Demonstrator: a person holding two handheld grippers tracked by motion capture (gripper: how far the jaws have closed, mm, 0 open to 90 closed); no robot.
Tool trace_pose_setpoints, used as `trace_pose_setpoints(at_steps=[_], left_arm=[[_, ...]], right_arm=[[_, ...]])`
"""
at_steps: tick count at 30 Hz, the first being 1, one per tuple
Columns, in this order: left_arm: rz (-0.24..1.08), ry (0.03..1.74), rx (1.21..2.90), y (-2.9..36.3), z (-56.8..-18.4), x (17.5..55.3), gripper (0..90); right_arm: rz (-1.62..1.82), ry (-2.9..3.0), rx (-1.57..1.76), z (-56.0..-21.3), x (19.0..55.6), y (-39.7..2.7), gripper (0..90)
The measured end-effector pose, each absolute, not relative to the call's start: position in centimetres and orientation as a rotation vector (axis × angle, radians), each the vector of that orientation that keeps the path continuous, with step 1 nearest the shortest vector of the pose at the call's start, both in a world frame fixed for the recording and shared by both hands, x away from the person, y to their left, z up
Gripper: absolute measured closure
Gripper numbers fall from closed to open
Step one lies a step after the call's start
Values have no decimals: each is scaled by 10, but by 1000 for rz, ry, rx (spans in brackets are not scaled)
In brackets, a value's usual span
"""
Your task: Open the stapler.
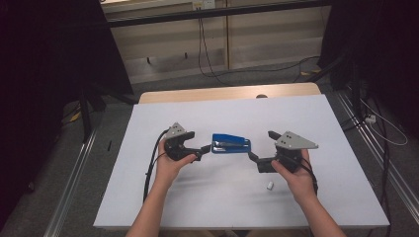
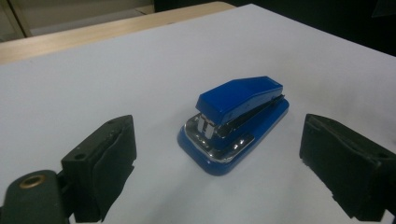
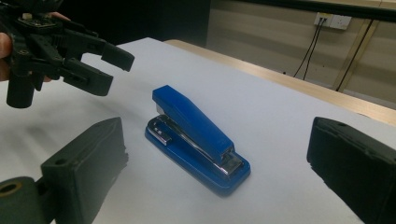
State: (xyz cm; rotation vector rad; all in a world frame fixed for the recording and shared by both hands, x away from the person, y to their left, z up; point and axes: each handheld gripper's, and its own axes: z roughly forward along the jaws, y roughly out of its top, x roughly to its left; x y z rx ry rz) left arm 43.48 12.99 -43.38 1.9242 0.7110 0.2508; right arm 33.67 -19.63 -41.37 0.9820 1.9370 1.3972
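Observation:
A blue stapler (image 1: 230,144) with chrome metal parts lies flat on the white table cover (image 1: 316,118), near the middle. My left gripper (image 1: 204,149) is at its left end, open, with the jaws apart and nothing between the pads. In the left gripper view the stapler (image 2: 238,116) lies just ahead of the open left gripper (image 2: 217,154), its chrome front end nearest. My right gripper (image 1: 258,162) is open just off the stapler's right end, a little nearer to me. In the right gripper view the stapler (image 3: 196,128) lies between and beyond the open right gripper (image 3: 217,149), and the left gripper (image 3: 105,65) hangs open beyond it.
A small white cylinder (image 1: 270,185) lies on the cover near my right hand. The wooden table edge (image 1: 222,93) runs along the far side. Cables (image 1: 207,54) trail over the floor and up the wall behind, and dark stands flank the table.

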Motion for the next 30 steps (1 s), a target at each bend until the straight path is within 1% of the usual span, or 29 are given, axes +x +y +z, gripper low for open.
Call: trace_pose_setpoints(at_steps=[4, 5, 7, 8, 10, 12, 13, 14, 16, 17, 21, 23, 24, 25, 30], left_arm=[[256, 709, 1966, 124, -438, 442, 198], [259, 699, 1985, 122, -439, 444, 198], [264, 674, 2014, 119, -441, 446, 246], [248, 673, 2012, 117, -442, 447, 246], [239, 652, 2028, 115, -445, 450, 317], [252, 614, 2051, 112, -447, 452, 418], [245, 604, 2059, 111, -449, 453, 451], [238, 603, 2068, 110, -450, 454, 451], [238, 606, 2086, 109, -452, 457, 512], [240, 600, 2092, 109, -453, 458, 512], [215, 603, 2099, 106, -455, 461, 559], [228, 607, 2105, 105, -455, 462, 579], [220, 607, 2097, 104, -454, 463, 621], [213, 607, 2097, 104, -453, 463, 621], [219, 563, 2112, 102, -452, 462, 700]], right_arm=[[1398, 1949, 990, -417, 342, -192, 41], [1398, 1949, 990, -417, 342, -192, 41], [1402, 1947, 998, -418, 346, -192, 41], [1402, 1947, 998, -418, 346, -192, 41], [1403, 1944, 1000, -418, 349, -191, 41], [1399, 1937, 1004, -417, 352, -191, 41], [1402, 1936, 1008, -417, 353, -191, 41], [1405, 1934, 1010, -416, 354, -191, 41], [1403, 1937, 1012, -416, 357, -190, 42], [1403, 1937, 1012, -416, 357, -190, 42], [1401, 1947, 1016, -419, 361, -190, 42], [1395, 1952, 1021, -420, 362, -189, 43], [1393, 1958, 1024, -421, 362, -188, 44], [1393, 1958, 1024, -421, 362, -188, 44], [1386, 1985, 1014, -423, 362, -185, 45]])
